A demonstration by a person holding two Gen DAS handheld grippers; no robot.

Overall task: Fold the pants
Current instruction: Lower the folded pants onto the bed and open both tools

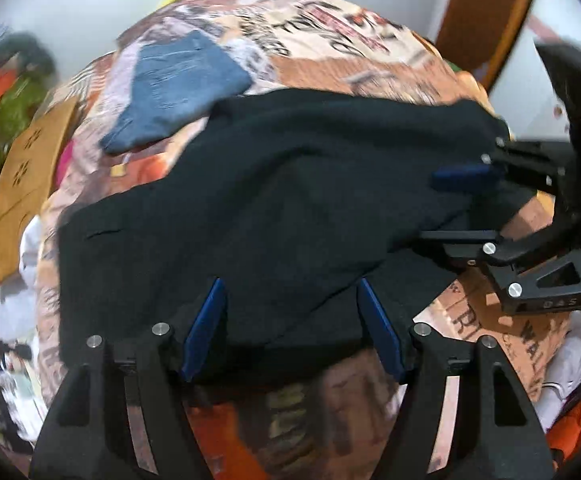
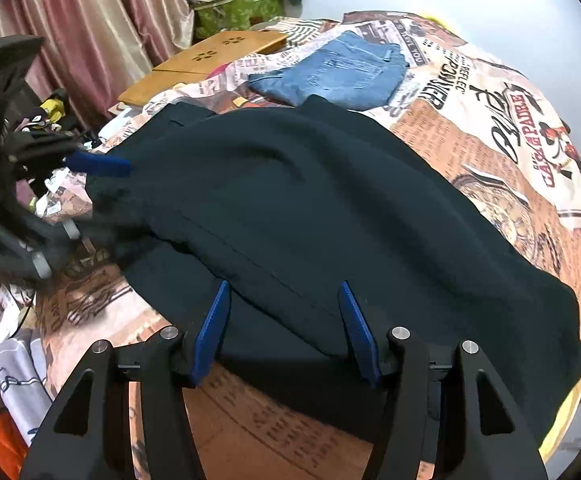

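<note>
Dark fabric fills the space right in front of both cameras: the black pants (image 2: 310, 216) lie spread on a bed covered with a newspaper-print bedspread (image 2: 510, 152), and they look already doubled, one layer resting over another with a seam running along the upper one. Their long axis runs across the bed, from the left gripper (image 1: 292, 328) at one end to the right gripper (image 2: 284, 332) at the other, so each arm has its own end close at hand and neither is clearly nearer. Both grippers stand with their blue pads apart, straddling the near hem of the cloth; I cannot see either one pinching fabric. In the left wrist view the right gripper seems to reach in at the cloth's edge with a blue pad against it, but whether it has hold of anything I cannot tell. My guess is that the coming move is another fold, each gripper closing on its end and carrying it over toward the far edge of the bed. Beyond the pants, towards that far edge, lie folded blue jeans (image 2: 330, 72), just apart from the black cloth and possibly in the way of a wide fold. A wooden board (image 2: 210, 60) sits off the bed's far corner, with clutter and curtains beyond.
</note>
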